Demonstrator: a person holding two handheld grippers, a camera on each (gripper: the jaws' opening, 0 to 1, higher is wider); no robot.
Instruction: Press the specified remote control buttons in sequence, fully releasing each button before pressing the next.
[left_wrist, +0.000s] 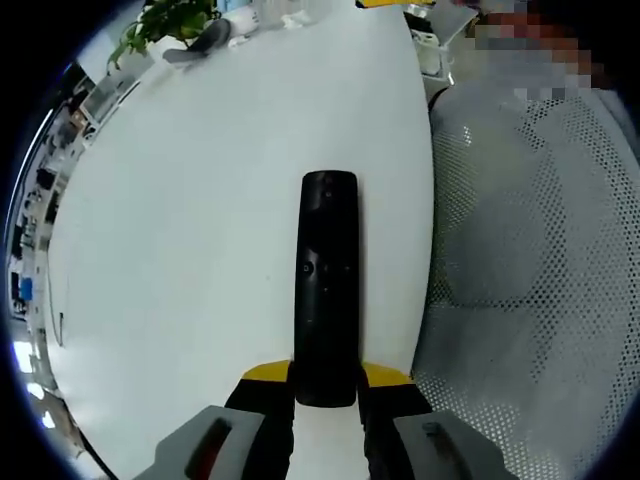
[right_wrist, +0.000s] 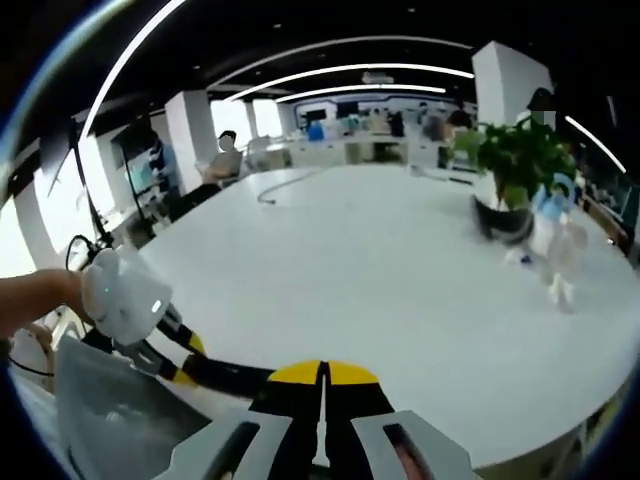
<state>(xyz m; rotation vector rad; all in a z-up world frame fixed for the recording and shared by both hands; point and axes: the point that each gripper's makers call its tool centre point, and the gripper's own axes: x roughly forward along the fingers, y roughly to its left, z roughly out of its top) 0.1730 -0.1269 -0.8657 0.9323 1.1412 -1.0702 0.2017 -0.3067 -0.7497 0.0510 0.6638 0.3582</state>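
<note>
A long black remote control (left_wrist: 326, 290) points away from me over the white table (left_wrist: 180, 200), its near end clamped between the yellow-tipped jaws of my left gripper (left_wrist: 326, 385). Small buttons show around its middle. In the right gripper view, my right gripper (right_wrist: 323, 375) hovers over the table (right_wrist: 380, 260) with its yellow tips pressed together and nothing between them. The left gripper (right_wrist: 185, 360) comes in from the left there, held by a hand, and the remote (right_wrist: 235, 375) shows as a dark strip just left of my right jaws.
A grey mesh chair (left_wrist: 540, 250) stands against the table's right edge. A potted plant (right_wrist: 515, 170) and a small pale figure (right_wrist: 555, 240) sit at the table's far right. A person (right_wrist: 228, 160) sits at the far end.
</note>
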